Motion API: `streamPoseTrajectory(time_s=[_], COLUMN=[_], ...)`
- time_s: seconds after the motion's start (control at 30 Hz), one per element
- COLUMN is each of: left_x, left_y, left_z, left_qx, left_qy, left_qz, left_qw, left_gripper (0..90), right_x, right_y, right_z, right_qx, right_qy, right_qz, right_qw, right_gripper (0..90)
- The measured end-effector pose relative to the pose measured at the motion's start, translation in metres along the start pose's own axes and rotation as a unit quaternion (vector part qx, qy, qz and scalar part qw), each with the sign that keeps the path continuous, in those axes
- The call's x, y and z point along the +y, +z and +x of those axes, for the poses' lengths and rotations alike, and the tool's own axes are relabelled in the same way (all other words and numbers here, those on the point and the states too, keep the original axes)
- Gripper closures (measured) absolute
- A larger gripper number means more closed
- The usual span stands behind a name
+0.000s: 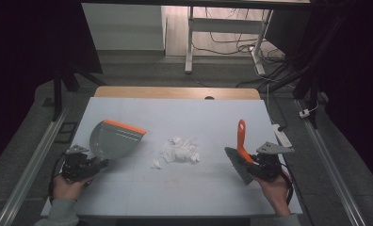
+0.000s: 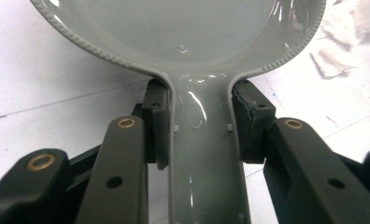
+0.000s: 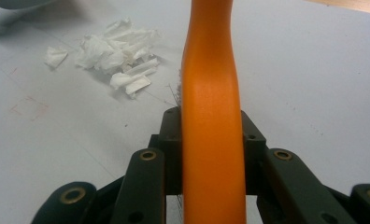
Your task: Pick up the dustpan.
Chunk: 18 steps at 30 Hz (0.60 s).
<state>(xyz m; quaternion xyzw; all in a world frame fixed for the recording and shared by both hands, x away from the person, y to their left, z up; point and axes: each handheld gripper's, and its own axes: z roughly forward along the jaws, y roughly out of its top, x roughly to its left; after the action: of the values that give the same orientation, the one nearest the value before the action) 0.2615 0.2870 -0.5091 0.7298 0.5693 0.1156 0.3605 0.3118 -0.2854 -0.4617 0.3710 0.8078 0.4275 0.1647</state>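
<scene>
I take the heap of torn white paper scraps as my landmark, mid-table, with bare white surface all round it. Left of the heap, my left gripper pinches the handle of the grey dustpan, whose orange lip faces the scraps. Right of the heap, my right gripper clamps the orange-handled brush. In the left gripper view the pan's rim is cut off.

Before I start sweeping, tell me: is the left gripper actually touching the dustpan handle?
Touching. The left gripper view shows the left gripper with both pads pressed against the sides of the grey dustpan handle, no gap on either side.
</scene>
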Motion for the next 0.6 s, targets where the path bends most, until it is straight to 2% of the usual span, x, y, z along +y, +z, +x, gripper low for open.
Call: streamPoseTrajectory(time_s=[0.17,0.33,0.6], left_x=[0.000,0.002,0.003], left_y=[-0.008,-0.016,-0.022], left_z=[0.004,0.004,0.004], left_qx=[-0.007,-0.013,-0.023], left_qy=[-0.001,0.007,0.020], left_qz=[-0.016,-0.029,-0.036], left_qw=[0.9998,0.9995,0.9989], left_gripper=[61.8,61.8,61.8], right_x=[0.000,0.000,0.000], right_y=[-0.001,-0.001,-0.002], right_z=[-0.001,-0.002,-0.002], right_qx=[0.000,-0.001,-0.002], right_qy=[0.003,0.003,0.003], right_qz=[-0.004,-0.003,-0.003], right_qw=[1.0000,1.0000,1.0000], right_gripper=[70.4,70.5,70.4])
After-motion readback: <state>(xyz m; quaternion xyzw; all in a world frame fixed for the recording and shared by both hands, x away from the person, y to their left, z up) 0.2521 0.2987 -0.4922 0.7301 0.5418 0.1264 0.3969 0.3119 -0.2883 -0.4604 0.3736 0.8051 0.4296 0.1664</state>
